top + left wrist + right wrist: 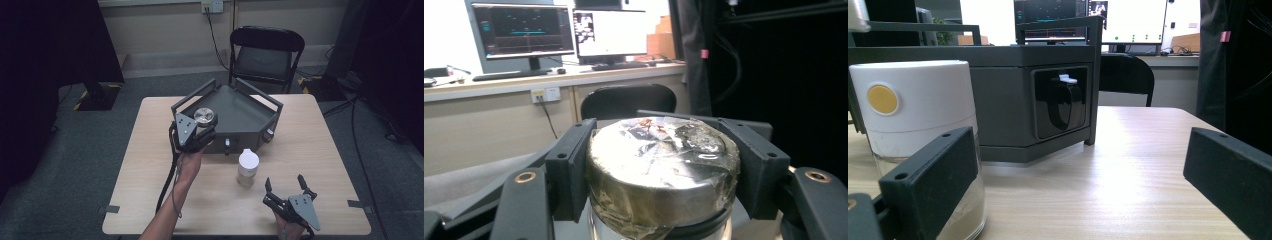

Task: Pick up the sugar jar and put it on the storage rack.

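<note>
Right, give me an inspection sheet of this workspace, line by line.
Surface: light wood table, bare at the front left.
Job's things: silver-lidded jar clamped in the left gripper, lifted at the front edge of the grey tray unit.
Clutter: white-lidded clear jar standing on the table before the unit.
Grippers: left shut on the jar's lid; right gripper open, resting near the front edge, nothing between its pads.
Cables: black cable trailing from the left gripper; a wall-socket cable behind.
Surroundings: black folding chair beyond the table, grey carpet.
</note>
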Demonstrator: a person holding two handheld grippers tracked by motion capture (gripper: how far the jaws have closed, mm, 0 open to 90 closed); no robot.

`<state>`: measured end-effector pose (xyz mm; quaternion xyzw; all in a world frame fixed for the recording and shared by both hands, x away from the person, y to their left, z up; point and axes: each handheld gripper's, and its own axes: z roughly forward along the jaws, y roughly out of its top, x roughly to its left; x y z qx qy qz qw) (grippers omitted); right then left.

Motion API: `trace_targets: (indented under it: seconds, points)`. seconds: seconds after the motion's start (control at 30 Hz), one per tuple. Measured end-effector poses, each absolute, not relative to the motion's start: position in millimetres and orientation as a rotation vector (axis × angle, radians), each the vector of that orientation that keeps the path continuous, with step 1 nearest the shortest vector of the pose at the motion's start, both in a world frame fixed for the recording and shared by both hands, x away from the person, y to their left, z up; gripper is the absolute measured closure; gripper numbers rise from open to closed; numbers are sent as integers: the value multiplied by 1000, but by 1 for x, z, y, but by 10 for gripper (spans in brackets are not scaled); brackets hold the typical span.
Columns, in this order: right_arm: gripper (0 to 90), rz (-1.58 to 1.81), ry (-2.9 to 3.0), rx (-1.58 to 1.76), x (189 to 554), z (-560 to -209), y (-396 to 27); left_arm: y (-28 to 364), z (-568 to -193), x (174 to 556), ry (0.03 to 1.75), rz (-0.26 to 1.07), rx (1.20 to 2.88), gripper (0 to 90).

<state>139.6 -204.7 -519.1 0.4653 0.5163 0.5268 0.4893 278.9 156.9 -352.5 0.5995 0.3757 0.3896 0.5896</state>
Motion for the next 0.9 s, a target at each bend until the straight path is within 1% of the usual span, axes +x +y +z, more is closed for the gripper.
trace_targets:
  seconds: [0.43, 0.63, 0.9]
  points:
    - [0, 1285, 1258, 1127, 140, -519, -206, 128, -348, 312, 938, 976, 1380, 349]
    - [0, 1286, 1258, 1127, 140, -519, -206, 113, -357, 328, 977, 989, 1353, 349]
    - [0, 1286, 1258, 1127, 140, -519, -206, 104, -370, 337, 1002, 999, 1377, 349]
